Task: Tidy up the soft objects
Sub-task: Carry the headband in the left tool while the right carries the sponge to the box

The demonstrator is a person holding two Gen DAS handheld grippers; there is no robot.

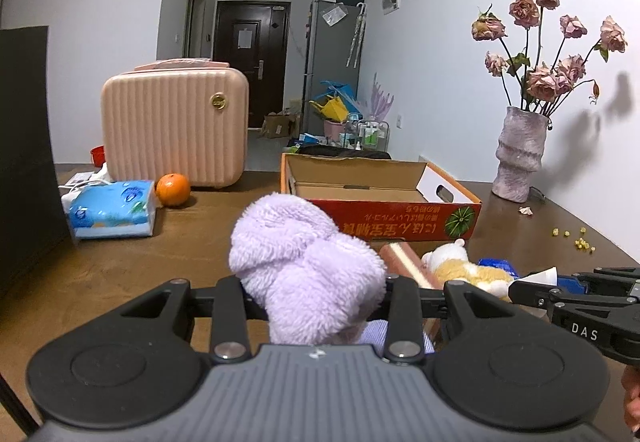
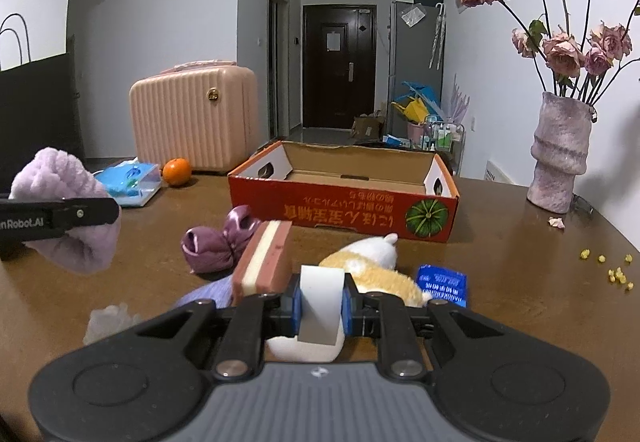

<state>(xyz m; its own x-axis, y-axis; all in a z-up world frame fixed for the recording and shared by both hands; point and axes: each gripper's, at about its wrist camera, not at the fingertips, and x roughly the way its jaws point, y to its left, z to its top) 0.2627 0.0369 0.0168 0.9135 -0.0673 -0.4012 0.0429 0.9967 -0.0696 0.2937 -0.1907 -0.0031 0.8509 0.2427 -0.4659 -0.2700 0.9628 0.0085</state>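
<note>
A fluffy lilac cloth (image 1: 304, 262) bulges out between the fingers of my left gripper (image 1: 316, 294), which is shut on it; the fingertips are buried in the fluff. From the right wrist view the same cloth (image 2: 68, 202) hangs at the left in that gripper (image 2: 108, 212). My right gripper (image 2: 320, 306) is shut on the white tag (image 2: 320, 302) of an orange-and-white plush toy (image 2: 372, 262). The open red cardboard box (image 2: 344, 210) stands just behind, with nothing visible inside. A purple bow (image 2: 216, 242), a pink-and-cream foam block (image 2: 266, 258) and a blue packet (image 2: 442, 284) lie by the toy.
On the brown table stand a pink ribbed case (image 2: 196, 118), an orange (image 2: 177, 171) and a blue tissue pack (image 2: 130, 182) at the back left. A vase of dried roses (image 2: 560, 154) is at the right, with yellow crumbs (image 2: 616, 274) near it. A black bag (image 1: 24, 154) borders the left.
</note>
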